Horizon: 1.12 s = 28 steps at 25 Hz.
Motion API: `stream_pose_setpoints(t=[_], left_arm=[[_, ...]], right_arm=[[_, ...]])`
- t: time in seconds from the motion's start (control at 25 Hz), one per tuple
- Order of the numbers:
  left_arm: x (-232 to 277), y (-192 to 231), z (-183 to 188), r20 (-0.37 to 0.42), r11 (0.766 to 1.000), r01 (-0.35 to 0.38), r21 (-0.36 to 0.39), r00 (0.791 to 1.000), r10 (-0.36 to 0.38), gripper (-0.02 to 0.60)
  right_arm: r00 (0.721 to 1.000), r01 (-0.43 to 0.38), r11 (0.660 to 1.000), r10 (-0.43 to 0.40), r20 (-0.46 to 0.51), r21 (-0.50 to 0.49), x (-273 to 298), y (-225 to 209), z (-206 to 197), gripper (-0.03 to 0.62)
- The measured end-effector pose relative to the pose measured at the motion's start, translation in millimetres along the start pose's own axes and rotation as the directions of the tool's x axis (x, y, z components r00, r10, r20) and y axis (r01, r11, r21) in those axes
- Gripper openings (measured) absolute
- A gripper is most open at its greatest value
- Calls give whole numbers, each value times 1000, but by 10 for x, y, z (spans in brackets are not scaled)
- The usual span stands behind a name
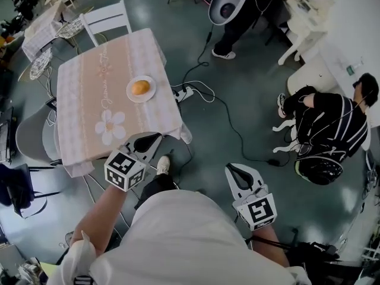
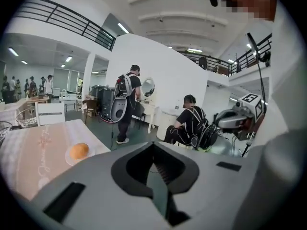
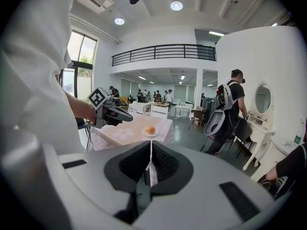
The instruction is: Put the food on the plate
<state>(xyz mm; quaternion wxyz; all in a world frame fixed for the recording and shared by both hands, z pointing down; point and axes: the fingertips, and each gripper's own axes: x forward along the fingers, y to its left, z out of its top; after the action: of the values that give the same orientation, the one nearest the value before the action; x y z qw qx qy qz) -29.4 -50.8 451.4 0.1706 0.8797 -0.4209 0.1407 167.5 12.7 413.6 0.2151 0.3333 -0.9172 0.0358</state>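
An orange bun (image 1: 140, 87) lies on a small white plate (image 1: 130, 94) on the table (image 1: 89, 108) with the pink floral cloth. My left gripper (image 1: 155, 137) hovers off the table's near corner, well short of the plate, jaws together with nothing between them. My right gripper (image 1: 231, 168) hangs over the floor to the right of the table, also shut and empty. In the left gripper view the bun (image 2: 79, 151) sits far off to the left of the closed jaws (image 2: 153, 145). From the right gripper view the bun (image 3: 150, 130) is straight ahead, beyond the closed jaws (image 3: 151, 143).
A white chair (image 1: 107, 18) stands at the table's far side and a grey chair (image 1: 32, 138) at its left. Cables (image 1: 225, 108) and a power strip (image 1: 181, 92) lie on the floor. One person sits on the floor (image 1: 323, 123); another stands (image 1: 237, 10) near a white vanity (image 1: 309, 16).
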Motion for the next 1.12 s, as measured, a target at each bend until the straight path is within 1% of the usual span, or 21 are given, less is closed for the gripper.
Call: stream_pose_setpoints(t=[0.12,0.24,0.32,0.44,0.6,0.8,0.96,1.12], left_arm=[[-163,-605,-34,15,999,30,15,999,-31,9],[-326,-1127,-110,13,997,36,74,999,-37,9],[-432,-1414,-147,15,995,37,95,999,-38,9],[-573,-1742,-229,8,995,38,93,999,-39,11],[-743,-1997,-310,11,996,21,84,1000,-22,9],[-855,-2238,-374,14,996,5,89,1000,-6,9],[-899,-2347,-413,16,996,6,92,1000,-8,9],[-938,-2419,-455,14,994,20,106,1000,-22,9]], right_arm=[[999,-51,999,51,5,1,-238,152,-126,17],[995,-96,995,96,13,3,-453,305,-243,17],[992,-121,993,121,20,-12,-589,390,-287,17],[987,-155,988,155,36,-10,-771,490,-322,15],[982,-179,984,179,54,-6,-971,623,-395,14],[978,-205,979,205,38,-5,-1129,785,-549,12],[977,-208,978,209,48,-29,-1195,867,-561,12],[975,-216,976,217,43,-28,-1218,940,-610,12]])
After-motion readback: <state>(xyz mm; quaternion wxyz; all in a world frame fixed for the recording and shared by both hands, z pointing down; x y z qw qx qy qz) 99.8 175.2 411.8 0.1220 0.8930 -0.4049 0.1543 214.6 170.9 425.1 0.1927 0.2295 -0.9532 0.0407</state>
